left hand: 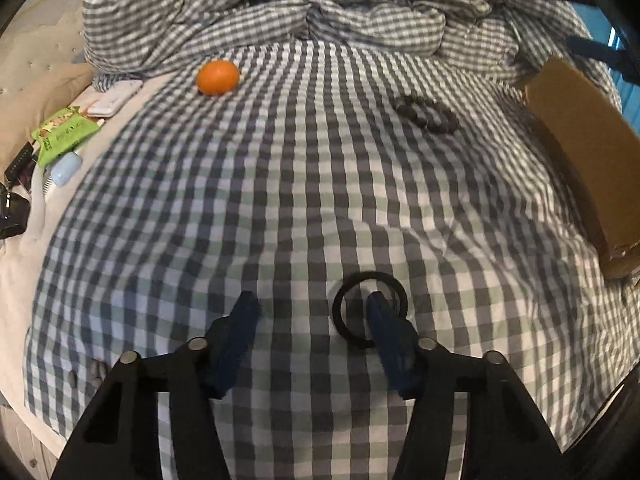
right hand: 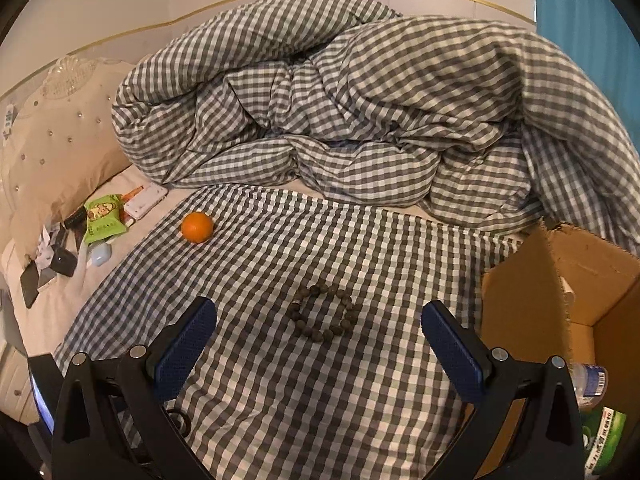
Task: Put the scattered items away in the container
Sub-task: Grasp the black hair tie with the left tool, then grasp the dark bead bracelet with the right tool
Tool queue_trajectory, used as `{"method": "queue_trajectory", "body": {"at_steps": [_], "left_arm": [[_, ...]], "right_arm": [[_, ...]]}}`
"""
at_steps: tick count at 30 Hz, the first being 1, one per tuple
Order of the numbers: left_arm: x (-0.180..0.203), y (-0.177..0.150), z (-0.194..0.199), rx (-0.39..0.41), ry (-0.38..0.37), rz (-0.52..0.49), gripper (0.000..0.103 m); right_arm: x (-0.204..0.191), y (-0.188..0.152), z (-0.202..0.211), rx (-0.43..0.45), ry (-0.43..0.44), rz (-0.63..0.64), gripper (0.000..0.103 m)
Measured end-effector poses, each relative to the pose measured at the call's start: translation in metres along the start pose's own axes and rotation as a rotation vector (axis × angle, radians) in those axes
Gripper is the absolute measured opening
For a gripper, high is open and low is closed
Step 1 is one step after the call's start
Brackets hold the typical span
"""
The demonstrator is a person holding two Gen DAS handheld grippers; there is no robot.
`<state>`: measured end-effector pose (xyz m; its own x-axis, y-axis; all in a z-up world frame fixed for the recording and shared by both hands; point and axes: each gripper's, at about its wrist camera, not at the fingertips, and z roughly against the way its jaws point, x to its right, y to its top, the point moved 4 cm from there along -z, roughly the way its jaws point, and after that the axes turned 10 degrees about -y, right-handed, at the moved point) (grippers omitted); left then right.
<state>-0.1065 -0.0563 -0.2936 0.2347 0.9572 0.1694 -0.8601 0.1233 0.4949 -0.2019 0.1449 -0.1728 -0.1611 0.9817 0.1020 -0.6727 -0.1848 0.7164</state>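
On the checked bedsheet a black ring [left hand: 370, 276] lies under my left gripper [left hand: 312, 306]. The right fingertip [left hand: 378, 312] sits inside the ring, the left one stands apart from it, and no pad presses on the ring. My right gripper [right hand: 318, 311] hovers wide open over a bracelet of dark beads [right hand: 304, 328], which also shows as the bracelet [left hand: 426, 114] farther up the bed. An orange [left hand: 218, 77] rests near the duvet, seen too as the orange [right hand: 197, 227]. The open cardboard box [right hand: 560, 280] stands at the right, its side [left hand: 576, 140] visible from the left wrist.
A rumpled checked duvet [right hand: 340, 120] piles up at the back. By the padded headboard [right hand: 60, 140] lie a green snack packet [right hand: 102, 220], a white case [right hand: 144, 200], a pale blue item [left hand: 66, 168] and dark phones. A water bottle [right hand: 588, 380] and a green pack [right hand: 604, 432] lie in the box.
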Motion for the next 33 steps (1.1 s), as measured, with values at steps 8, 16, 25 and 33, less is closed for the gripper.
{"method": "queue_trajectory", "body": {"at_steps": [8,16,25,33], "left_arm": [[0.002,0.002,-0.005,0.012,-0.017,0.017,0.023],[0.003,0.001,-0.004,0.028,-0.035,0.029,0.005],[0.0,0.006,0.014,0.066,-0.03,0.039,0.003],[-0.007,0.012,0.033,0.099,0.0,0.038,0.003]], "right_arm": [[-0.01,0.0,-0.047,-0.052,-0.003,0.033,0.103],[-0.025,-0.01,-0.092,-0.127,0.001,0.095,0.103],[-0.036,-0.022,-0.129,-0.173,-0.004,0.11,0.102],[-0.044,-0.031,-0.158,-0.229,-0.002,0.132,0.099]]}}
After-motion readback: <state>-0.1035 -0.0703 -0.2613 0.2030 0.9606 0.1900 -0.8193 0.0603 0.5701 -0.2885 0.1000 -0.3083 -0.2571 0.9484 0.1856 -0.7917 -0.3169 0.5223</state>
